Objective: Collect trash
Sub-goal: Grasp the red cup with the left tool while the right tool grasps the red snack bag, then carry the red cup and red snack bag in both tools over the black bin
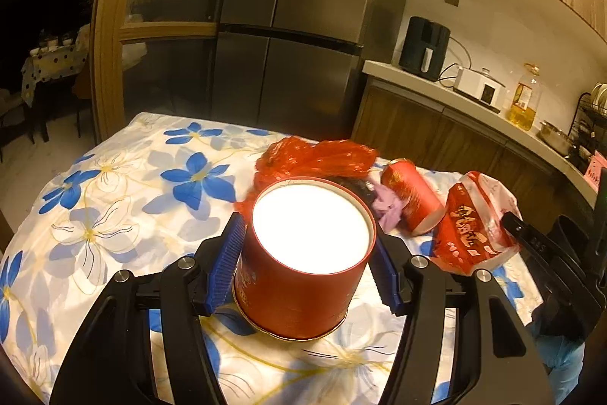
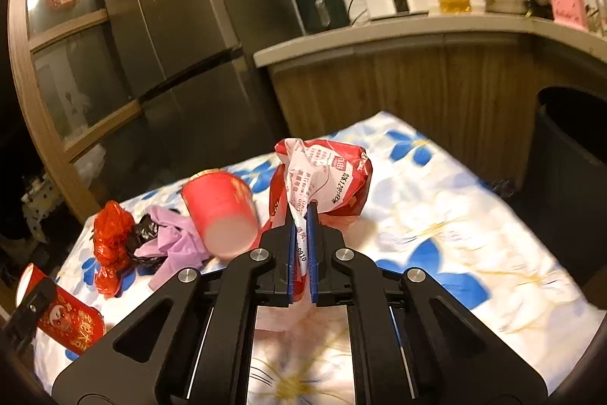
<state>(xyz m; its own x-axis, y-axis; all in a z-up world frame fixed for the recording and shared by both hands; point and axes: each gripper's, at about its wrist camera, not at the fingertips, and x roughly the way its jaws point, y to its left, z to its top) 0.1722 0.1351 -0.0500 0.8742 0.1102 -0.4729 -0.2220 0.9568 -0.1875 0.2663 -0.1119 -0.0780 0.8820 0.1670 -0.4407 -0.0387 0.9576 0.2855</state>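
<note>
Crumpled red and white wrapper (image 2: 322, 177), pinched between the 2 blue pads of the right gripper (image 2: 302, 211), jaws nearly shut on a thin fold, lifted just above the flowered tablecloth (image 2: 436, 215). Best kept pinched while carrying to the dark bin (image 2: 569, 185) at the table's right edge; thin plastic likely to slip if loosened.

Red tub (image 1: 303, 253) with white lid, upright, squeezed at its sides by the left gripper (image 1: 307, 260), jaws about half open around it. Level carrying advised so the tub stays put.

Left on the cloth: a red cup (image 2: 220, 211) on its side, purple cloth (image 2: 170, 241), a black bag (image 2: 146, 232) and red cellophane (image 2: 112, 234), close together, for later trips.
</note>
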